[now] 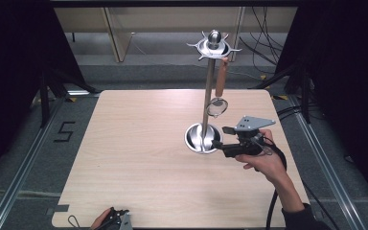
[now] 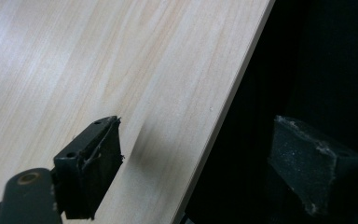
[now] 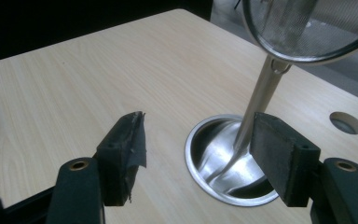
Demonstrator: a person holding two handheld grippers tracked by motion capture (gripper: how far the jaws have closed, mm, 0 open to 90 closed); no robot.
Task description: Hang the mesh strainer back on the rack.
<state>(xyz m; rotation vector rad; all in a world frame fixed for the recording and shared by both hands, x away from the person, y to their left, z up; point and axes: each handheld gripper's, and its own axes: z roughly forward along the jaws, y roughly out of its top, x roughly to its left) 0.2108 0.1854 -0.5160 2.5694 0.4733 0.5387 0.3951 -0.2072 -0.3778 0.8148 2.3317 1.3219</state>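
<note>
Here my right gripper (image 1: 222, 137) sits beside the round steel base (image 1: 202, 138) of a tall rack (image 1: 207, 96) on the pale wooden surface (image 1: 139, 158), its jaws released and empty. From above I can see the whole rack: a pole rising to a spiked ring (image 1: 214, 46) at the top, with a small strainer (image 1: 217, 106) hanging from it by a brown handle (image 1: 221, 76). The right gripper view adds what the high view lacks: the mesh of the strainer (image 3: 307, 28) close overhead, the shiny dish of the base (image 3: 214, 158) between my jaws, and a round hole (image 3: 346, 122) in the surface beyond. My left gripper (image 1: 116, 220) rests at the near edge of the surface; in the left gripper view its jaws stand apart, one over the wood (image 2: 121, 70), the other past the edge against darkness. A "5" (image 1: 64, 131) is marked on the floor at the left.
</note>
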